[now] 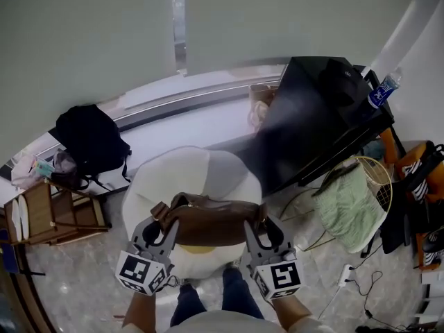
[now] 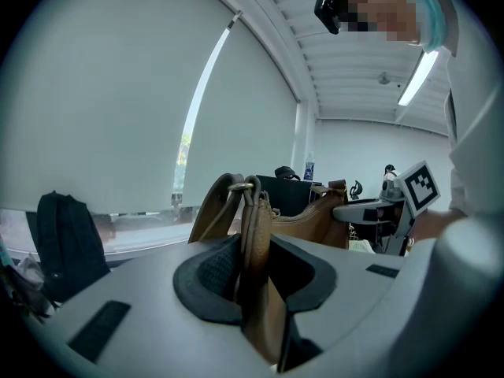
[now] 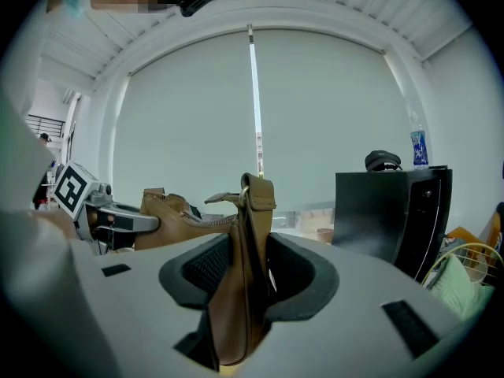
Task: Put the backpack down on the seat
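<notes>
My left gripper [image 1: 155,233] and right gripper [image 1: 261,236] clamp the backpack [image 1: 208,222] by its ends, level over the seat [image 1: 187,171] at 12 o'clock.

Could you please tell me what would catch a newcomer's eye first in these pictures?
The brown leather bag stands out, clamped at either end by the left gripper and right gripper, over the white round cushioned seat at the centre. Next come the black fabric backpack by the window ledge at the left and the large black cabinet to the right.
</notes>
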